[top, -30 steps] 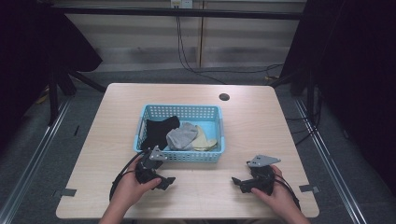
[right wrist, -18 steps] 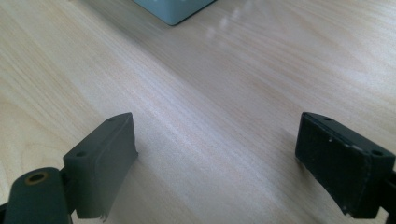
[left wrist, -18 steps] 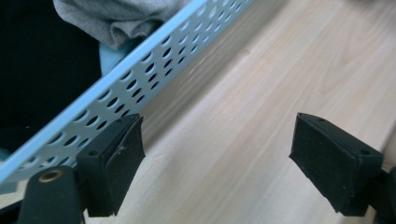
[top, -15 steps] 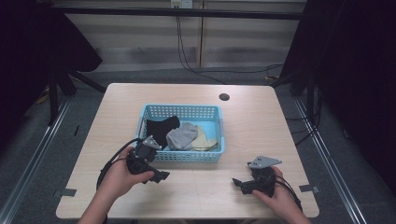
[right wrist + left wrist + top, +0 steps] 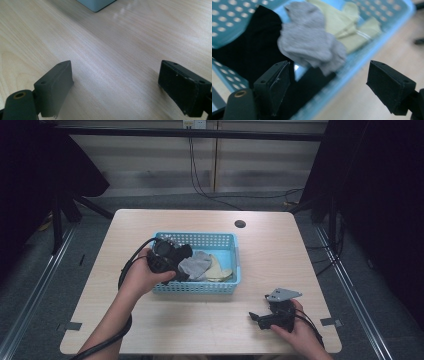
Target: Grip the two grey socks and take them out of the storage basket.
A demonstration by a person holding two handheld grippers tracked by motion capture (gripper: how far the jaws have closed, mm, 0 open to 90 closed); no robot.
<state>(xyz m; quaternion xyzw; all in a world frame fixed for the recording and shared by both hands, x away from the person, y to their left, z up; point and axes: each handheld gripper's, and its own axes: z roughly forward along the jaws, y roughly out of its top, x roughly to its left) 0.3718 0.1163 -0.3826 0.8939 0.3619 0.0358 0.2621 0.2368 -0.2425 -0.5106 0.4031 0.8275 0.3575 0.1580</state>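
Pale wood grain covers the table (image 5: pixel 200 330), which is seen from above with two forearms entering from the near edge. At the near right, the right gripper (image 5: pixel 260 317) is held low over bare tabletop, near the table's front edge and well apart from the basket; a grey three-cornered plate is carried on its top. In the right gripper view, its two black jaws are spread wide with nothing between them, and only wood is seen below, with a corner of the blue basket (image 5: pixel 96 5) at the far edge.

Farther in, at the middle left, the left gripper (image 5: pixel 167 260) is held by the left hand (image 5: pixel 142 275) over the near left part of the light blue plastic basket (image 5: pixel 220 287), whose perforated walls are seen standing on the table's centre. A black cable is looped from this gripper back along the forearm. In the left gripper view, the jaws are spread wide and nothing is pinched between them; one jaw is seen over the black cloth inside the basket, the other beyond the basket's rim, over the table.

Inside the basket, a black sock (image 5: pixel 249 52) is laid at the left, a grey sock (image 5: pixel 309 42) is crumpled in the middle and partly on the black one, and a pale yellow-green sock (image 5: pixel 347 27) is spread at the right. The grey sock is seen just beyond the open jaws, untouched by them.

At the table's far side, a small dark round hole (image 5: pixel 240 224) is set into the wood.
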